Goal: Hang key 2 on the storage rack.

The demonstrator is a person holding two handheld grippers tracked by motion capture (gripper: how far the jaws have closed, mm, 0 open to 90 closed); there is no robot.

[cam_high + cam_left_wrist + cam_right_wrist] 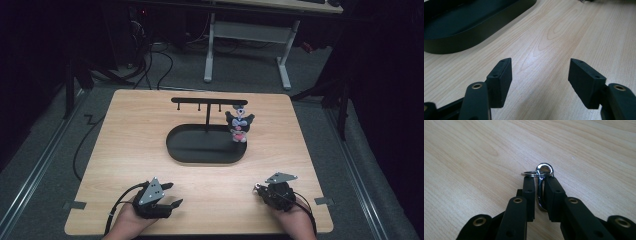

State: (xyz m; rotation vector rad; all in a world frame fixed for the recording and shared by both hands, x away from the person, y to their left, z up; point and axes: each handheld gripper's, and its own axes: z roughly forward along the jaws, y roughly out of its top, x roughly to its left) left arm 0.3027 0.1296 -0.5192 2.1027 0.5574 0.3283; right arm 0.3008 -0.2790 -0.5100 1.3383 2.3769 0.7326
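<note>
Right tongs [539,182] are pinching a metal key clip [542,173], low over the bench [125,145] by the near edge. Left tongs [540,75] sit spread, gripping nothing. Well ahead of both stands the black hook stand [207,102] in its tray [200,152], 1 doll [239,126] already hanging. My read: this clip is not yet hung.

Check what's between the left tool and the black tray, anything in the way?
Nothing: bare wood tabletop between the open left tool and the black tray, seen in the left gripper view and the high view.
</note>
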